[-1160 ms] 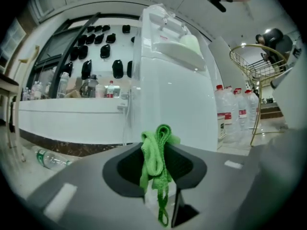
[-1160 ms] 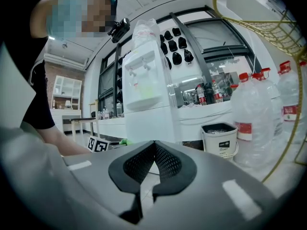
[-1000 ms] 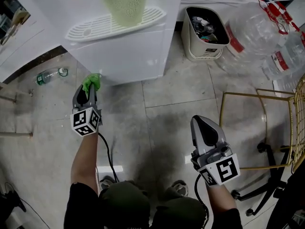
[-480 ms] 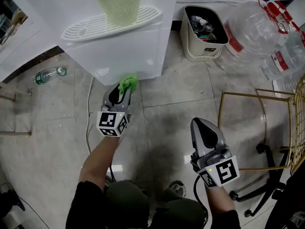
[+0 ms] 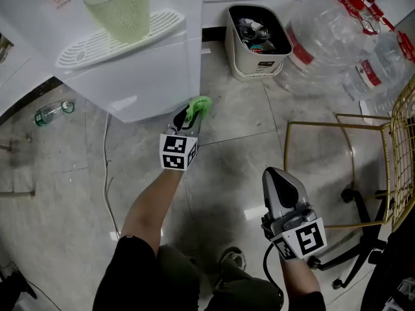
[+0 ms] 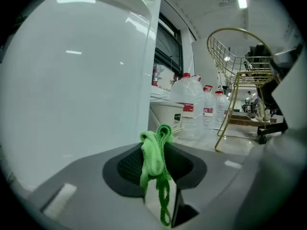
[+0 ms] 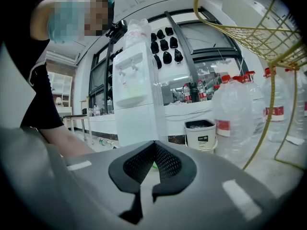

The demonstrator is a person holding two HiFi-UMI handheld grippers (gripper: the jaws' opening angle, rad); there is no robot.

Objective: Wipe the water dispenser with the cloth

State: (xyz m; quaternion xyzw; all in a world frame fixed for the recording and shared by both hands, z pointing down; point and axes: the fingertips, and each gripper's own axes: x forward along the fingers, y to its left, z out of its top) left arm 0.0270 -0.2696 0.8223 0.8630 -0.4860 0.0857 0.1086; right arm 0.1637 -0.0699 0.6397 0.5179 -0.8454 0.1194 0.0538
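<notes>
The white water dispenser (image 5: 136,63) stands at the upper left of the head view, with a pale green cup (image 5: 123,8) on its drip tray. My left gripper (image 5: 189,118) is shut on a bright green cloth (image 5: 198,105), held against the dispenser's lower right corner. In the left gripper view the cloth (image 6: 156,152) bunches between the closed jaws, and the dispenser's white side (image 6: 76,80) fills the left half. My right gripper (image 5: 275,180) hangs lower right over the floor, shut and empty. Its own view shows the dispenser (image 7: 136,99) well ahead.
A cream waste bin (image 5: 255,41) stands right of the dispenser, with large water bottles (image 5: 324,37) beyond it. A gold wire chair (image 5: 363,167) is at the right. A small bottle (image 5: 52,112) lies on the floor at left, and a white cable (image 5: 107,167) trails from the dispenser.
My left gripper has swept rightward along the dispenser's lower front with the cloth, from the left corner to the right corner. The right gripper shifted only slightly.
</notes>
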